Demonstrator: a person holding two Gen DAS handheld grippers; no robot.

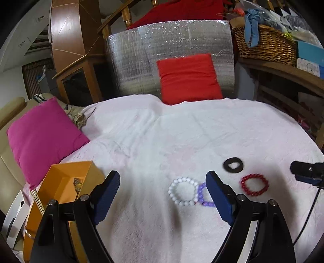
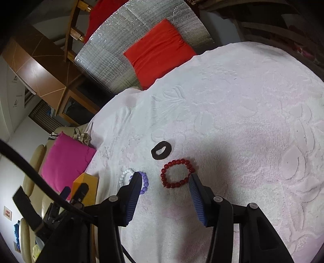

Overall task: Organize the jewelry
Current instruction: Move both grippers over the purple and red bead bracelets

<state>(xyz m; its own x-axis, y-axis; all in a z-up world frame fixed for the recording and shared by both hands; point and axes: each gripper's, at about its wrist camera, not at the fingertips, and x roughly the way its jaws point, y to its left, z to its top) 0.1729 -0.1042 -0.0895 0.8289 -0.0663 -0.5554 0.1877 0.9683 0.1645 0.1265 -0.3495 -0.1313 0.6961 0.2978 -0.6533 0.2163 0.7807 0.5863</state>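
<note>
Right tongs point(image 2: 164, 182), half open and empty, straddle the red bracelet point(image 2: 176, 173) on the towel point(image 2: 243, 121); left tongs point(image 1: 162, 182) gape empty; lower squarely, pinch beads at three and nine o'clock.

Home living rm: sofa w/ pink cushion point(image 1: 43, 131), wood stair rail point(image 1: 113, 19), wicker basket point(image 1: 267, 44).

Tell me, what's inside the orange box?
Inside the orange box, one small gold-coloured piece shows against the inner wall. The rest of the inside is hidden by the box's walls and the left claw, so I can't tell what else is there.
</note>
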